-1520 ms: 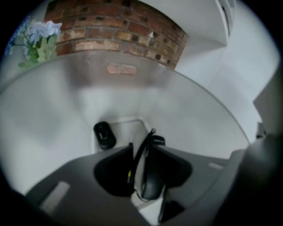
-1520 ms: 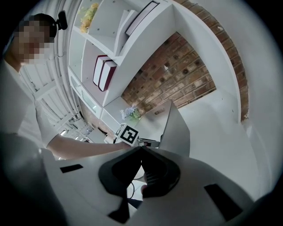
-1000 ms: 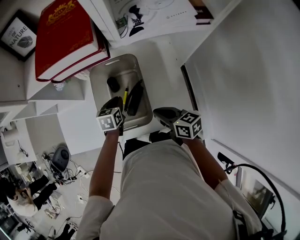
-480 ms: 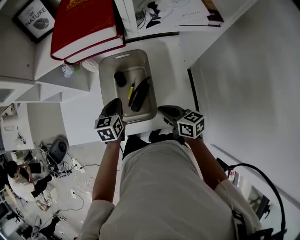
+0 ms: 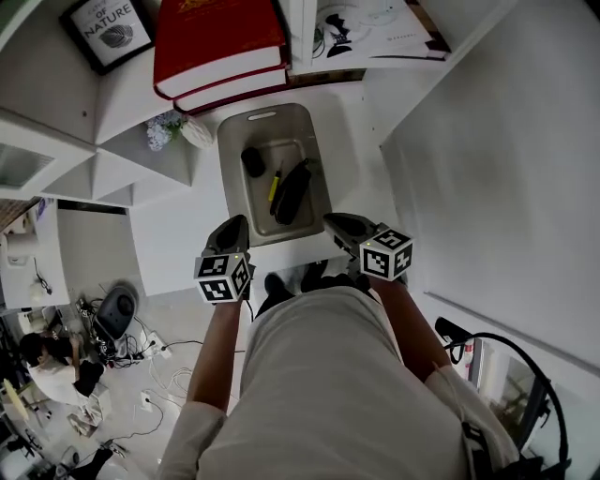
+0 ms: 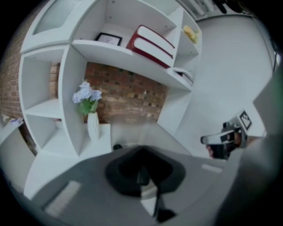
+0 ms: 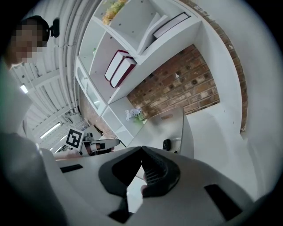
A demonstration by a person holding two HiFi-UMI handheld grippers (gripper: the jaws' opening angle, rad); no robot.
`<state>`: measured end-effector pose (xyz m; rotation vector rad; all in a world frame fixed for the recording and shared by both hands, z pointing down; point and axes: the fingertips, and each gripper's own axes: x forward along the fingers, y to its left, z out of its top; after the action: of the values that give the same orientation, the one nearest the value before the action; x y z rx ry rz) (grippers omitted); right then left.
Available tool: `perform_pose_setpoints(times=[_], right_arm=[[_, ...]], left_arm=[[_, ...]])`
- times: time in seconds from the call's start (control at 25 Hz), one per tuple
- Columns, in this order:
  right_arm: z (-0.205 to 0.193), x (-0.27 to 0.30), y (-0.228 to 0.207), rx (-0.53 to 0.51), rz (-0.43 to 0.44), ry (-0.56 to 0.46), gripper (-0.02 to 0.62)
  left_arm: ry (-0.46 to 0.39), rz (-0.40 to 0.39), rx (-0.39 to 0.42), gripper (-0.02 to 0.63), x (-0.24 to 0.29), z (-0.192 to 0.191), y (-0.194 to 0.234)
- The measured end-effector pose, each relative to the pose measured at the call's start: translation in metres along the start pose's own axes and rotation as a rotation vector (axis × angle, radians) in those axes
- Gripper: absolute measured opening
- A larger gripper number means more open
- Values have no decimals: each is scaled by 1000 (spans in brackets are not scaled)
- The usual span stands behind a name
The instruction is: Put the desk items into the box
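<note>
The grey box [image 5: 322, 157] stands on the white desk below the shelves. In it lie a round black item [image 5: 253, 161], a yellow pen [image 5: 274, 186] and a long black item [image 5: 292, 192]. My left gripper [image 5: 231, 231] hovers just in front of the box's near left corner, shut and holding nothing. My right gripper [image 5: 339, 226] is at the near right corner, also shut and empty. In the left gripper view the closed jaws [image 6: 141, 151] point at the box [image 6: 132, 133]. The right gripper view shows its closed jaws [image 7: 141, 148] before the box [image 7: 173, 126].
White shelves rise behind the box, carrying red books [image 5: 223, 47], a framed picture [image 5: 105, 28] and a white vase of pale flowers [image 5: 180, 131]. A white wall [image 5: 506, 150] closes the right side. Below left, the floor holds cables and a person [image 5: 47, 361].
My left gripper has drawn back from over the box's near left edge to just in front of it. The right gripper has hardly shifted. The box's contents lie as before.
</note>
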<state>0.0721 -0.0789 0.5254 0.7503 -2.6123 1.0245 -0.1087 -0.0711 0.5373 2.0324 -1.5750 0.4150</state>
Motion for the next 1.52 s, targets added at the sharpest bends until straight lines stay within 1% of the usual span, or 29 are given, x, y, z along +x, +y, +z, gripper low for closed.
perform_pose_setpoints(times=[0.16, 0.4, 0.64, 0.84, 1.0, 1.16, 1.36, 1.52], right_arm=[[-1, -1, 15, -8, -46, -29, 0], [-12, -5, 40, -37, -91, -47, 0], [-32, -13, 68, -58, -135, -58, 0], [-50, -23, 82, -54, -168, -62, 0], [-53, -31, 88, -48, -167, -71, 0], [-46, -35, 85, -60, -152, -73, 0], [-36, -39, 86, -94, -104, -79, 0], [-35, -42, 85, -87, -79, -79, 0]], left_arm=[[6, -22, -5, 3, -22, -9, 12], [-26, -78, 20, 3, -56, -11, 10], [-37, -182, 65, 3, -91, -23, -1], [-37, -250, 53, 3, -106, -33, -10], [-44, -258, 65, 3, -110, -34, -16], [-70, -235, 82, 3, -113, -25, -20], [-91, -220, 90, 3, -112, -18, -31], [-96, -215, 79, 3, -109, -16, -39]])
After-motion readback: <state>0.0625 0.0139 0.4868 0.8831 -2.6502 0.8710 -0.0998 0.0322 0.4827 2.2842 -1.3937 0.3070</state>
